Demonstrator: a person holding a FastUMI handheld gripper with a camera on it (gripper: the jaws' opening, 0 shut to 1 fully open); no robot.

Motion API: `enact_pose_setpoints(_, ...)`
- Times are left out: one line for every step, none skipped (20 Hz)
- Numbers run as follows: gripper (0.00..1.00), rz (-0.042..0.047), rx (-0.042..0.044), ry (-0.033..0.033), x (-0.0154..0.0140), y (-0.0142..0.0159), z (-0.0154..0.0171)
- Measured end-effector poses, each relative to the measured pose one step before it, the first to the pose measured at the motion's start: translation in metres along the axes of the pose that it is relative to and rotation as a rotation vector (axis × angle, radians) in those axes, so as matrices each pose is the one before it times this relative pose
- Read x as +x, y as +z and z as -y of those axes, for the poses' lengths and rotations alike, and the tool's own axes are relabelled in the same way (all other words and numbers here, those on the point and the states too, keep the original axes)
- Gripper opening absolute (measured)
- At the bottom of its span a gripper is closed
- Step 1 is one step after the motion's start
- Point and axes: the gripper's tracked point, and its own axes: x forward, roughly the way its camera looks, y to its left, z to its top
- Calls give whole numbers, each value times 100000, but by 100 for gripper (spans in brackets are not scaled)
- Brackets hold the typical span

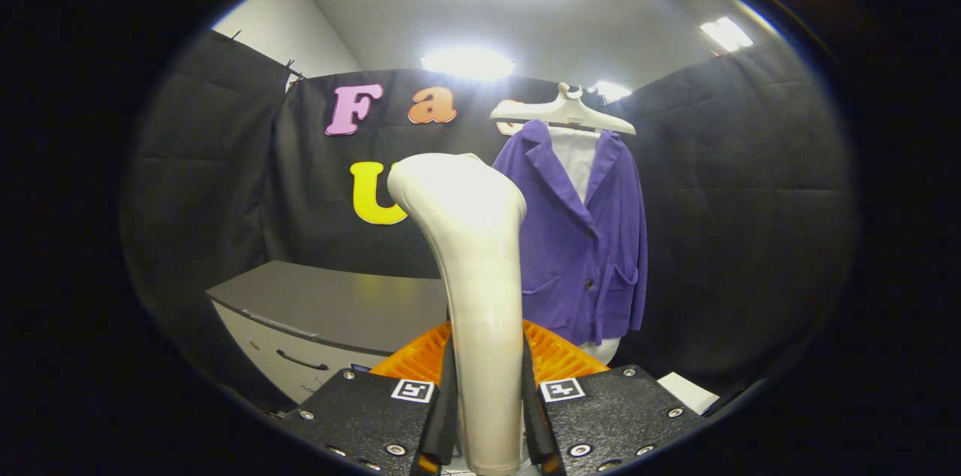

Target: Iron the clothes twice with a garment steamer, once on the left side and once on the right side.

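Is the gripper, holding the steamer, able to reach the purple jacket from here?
Probably yes. The gripper is shut on the steamer, and nothing stands between its head and the purple jacket hanging beyond; the cabinet sits off to the side.

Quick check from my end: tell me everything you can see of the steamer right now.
The garment steamer is a glossy cream-white plastic wand, upright, its handle clamped between the gripper fingers. The neck bends near the top, head turned away toward the booth wall. It is held up ahead of the purple jacket, not touching it.
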Motion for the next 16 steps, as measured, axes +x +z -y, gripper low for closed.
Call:
enact_pose_setpoints(37,1118,475,-1667,810,688,561)
enact_pose_setpoints(37,1110,676,-1502,780,682,505)
enact_pose_setpoints(37,845,606,-1505,905,644,403)
enact_pose_setpoints(37,1092,450,-1686,1098,690,491)
enact_pose_setpoints(37,851,303,-1708,922,657,391)
enact_pose_setpoints(37,1448,176,-1722,1128,764,290)
enact_pose_setpoints(37,1336,-129,-1499,1077,657,244)
enact_pose_setpoints(37,1037,108,-1600,1091,636,233)
enact_pose_setpoints(37,1026,-119,-1322,1016,509,168)
enact_pose_setpoints(37,869,-287,-1227,994,485,136)
enact_pose_setpoints(37,1110,-195,-1642,964,567,231)
enact_pose_setpoints(37,1431,-192,-1688,936,581,264)
enact_pose_setpoints(37,1040,373,-1541,999,493,180)
enact_pose_setpoints(37,889,338,-1328,1017,503,92)
enact_pose_setpoints(37,1009,-136,-1178,1071,388,107)
enact_pose_setpoints(37,360,-394,-1191,929,286,103)
